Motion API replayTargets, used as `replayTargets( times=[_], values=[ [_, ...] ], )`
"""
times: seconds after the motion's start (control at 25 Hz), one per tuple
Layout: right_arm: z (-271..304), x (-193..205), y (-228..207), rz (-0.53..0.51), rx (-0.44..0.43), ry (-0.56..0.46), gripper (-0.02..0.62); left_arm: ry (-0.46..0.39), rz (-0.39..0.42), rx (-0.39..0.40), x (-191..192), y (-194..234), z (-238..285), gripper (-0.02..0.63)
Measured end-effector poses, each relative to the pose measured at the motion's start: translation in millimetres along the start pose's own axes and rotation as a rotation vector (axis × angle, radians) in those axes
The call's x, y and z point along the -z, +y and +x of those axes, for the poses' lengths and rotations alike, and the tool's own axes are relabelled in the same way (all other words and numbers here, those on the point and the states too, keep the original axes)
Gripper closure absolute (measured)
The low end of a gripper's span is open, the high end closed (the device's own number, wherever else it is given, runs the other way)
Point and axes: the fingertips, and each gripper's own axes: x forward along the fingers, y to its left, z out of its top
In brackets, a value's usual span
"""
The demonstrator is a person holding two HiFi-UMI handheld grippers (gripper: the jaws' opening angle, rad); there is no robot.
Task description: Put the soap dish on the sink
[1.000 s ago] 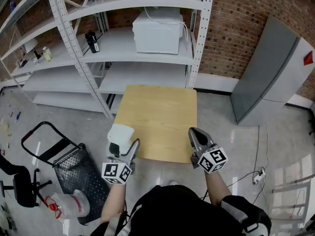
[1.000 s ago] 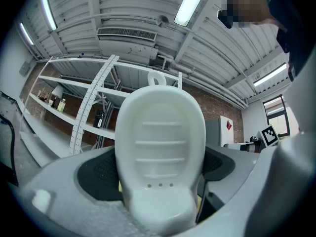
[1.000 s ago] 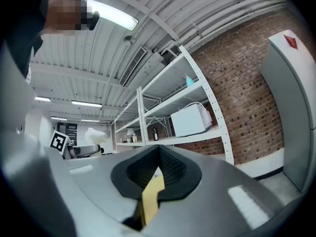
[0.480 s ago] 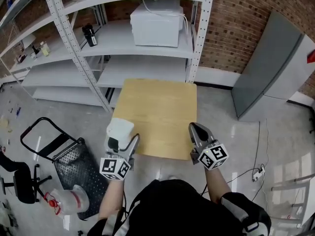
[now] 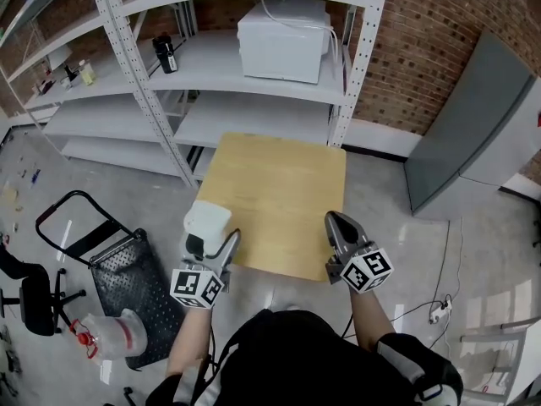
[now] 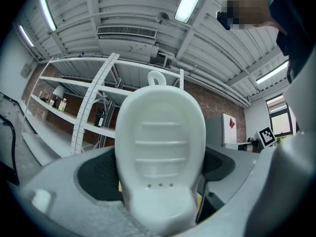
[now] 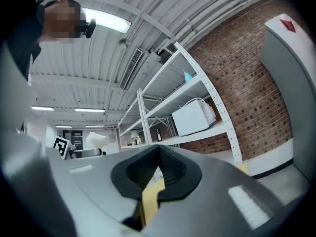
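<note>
While we stood at the near edge of the wooden table (image 5: 275, 189), we held one gripper in each hand, both raised and pointing forward. Our left gripper (image 5: 211, 245) was at the table's near left corner, its jaws clamped on the white soap dish (image 6: 160, 152). The dish stood upright between the dark pads, and its ribbed hollow with three small holes faced that gripper's camera. From the head view the dish hung over the table's left edge, off the tabletop as far as we could tell. Our right gripper (image 5: 335, 225) was near the table's near right corner, well apart from the left one. Its jaws were pressed together with nothing between them. Beyond the table rose white metal shelving (image 5: 254, 117) carrying a white microwave (image 5: 283, 39), backed by a brick wall (image 5: 423, 49). A grey cabinet (image 5: 473, 134) stood to the right and a black cart (image 5: 127, 269) to our left on the floor.
</note>
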Motion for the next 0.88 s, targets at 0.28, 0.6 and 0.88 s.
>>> replayTargets(
  times=[0.28,0.6,0.88],
  values=[
    [13,-3,-10,0.019,-0.047,0.006,0.589,0.003,0.014,-0.054,-1,-2,1,0.140],
    [36,4,-4,0.052,-0.169,0.035,0.589,-0.013,0.015,-0.176,-1,1,-16,0.140],
    [53,16,8,0.074,-0.283,0.071,0.589,-0.006,0.030,-0.279,1,0,-39,0.140]
  ],
)
